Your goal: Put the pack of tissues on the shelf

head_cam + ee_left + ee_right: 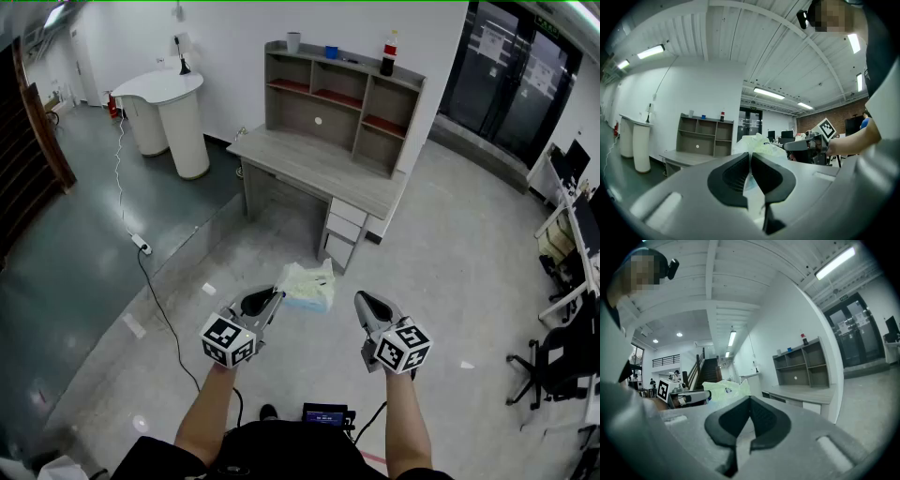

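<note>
I am carrying the pack of tissues toward the shelf unit that stands on the back of the desk, and I am well apart from it, with open floor in between. To do this step well, I am thinking mostly about the grip: the left gripper is pinching only the near edge of the soft pack, so the rest is hanging out ahead of the tips, over the floor. I judge that any quick swing could make it sag or slide free, so I am planning a level, steady approach. The upper compartments look open and bare, while the top board is carrying a cup, a small blue item and a dark bottle, so I am aiming for a compartment rather than the crowded top. I would push the pack in flat and deep before letting go.

In the left gripper view the jaws are standing almost together, with only a thin strip of the pale wrapper nipped between the pads. The right gripper is riding just beside the pack without touching it; in its own view the jaws are pressed together with nothing between them.
</note>
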`<state>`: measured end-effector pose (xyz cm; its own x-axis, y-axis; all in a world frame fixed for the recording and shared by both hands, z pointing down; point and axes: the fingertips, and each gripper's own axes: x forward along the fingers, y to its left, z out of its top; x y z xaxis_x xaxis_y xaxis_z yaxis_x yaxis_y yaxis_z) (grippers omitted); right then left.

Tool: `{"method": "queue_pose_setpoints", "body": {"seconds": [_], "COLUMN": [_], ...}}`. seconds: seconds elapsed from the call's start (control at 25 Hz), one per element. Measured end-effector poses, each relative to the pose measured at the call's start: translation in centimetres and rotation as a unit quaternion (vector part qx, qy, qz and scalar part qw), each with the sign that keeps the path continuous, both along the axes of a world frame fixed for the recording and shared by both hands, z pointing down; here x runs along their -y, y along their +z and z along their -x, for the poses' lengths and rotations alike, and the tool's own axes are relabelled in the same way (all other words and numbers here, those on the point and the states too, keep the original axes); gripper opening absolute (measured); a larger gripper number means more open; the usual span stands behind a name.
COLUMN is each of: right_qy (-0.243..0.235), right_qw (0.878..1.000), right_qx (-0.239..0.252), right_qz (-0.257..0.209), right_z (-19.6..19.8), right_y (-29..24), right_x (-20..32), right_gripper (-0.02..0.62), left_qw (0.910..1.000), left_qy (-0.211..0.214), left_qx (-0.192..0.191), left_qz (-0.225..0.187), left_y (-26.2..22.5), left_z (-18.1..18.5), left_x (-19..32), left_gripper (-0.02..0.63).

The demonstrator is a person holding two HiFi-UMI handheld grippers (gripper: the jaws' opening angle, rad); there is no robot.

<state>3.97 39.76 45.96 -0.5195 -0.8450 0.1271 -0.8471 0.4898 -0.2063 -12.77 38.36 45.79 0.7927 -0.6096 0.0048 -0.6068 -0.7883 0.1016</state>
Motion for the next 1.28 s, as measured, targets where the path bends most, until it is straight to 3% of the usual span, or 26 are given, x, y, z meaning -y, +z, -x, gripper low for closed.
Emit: {"method": "queue_pose_setpoints", "body": {"seconds": [1.28], "right_qy": [-0.013], "right_qw": [1.0], "right_qx": [-0.007], "right_qz": [-0.02], "right_z": [-1.2], "right_y": [-0.5], "right_x": [-1.1], "right_gripper": [0.003], "left_qw": [0.9999], "left_qy": [-0.01], "left_qx": [0.006], "left_qz": [0.001], "left_y": [-0.3], "left_z": [-1.4], "left_x": [-0.5], "left_gripper": [0.018]}}
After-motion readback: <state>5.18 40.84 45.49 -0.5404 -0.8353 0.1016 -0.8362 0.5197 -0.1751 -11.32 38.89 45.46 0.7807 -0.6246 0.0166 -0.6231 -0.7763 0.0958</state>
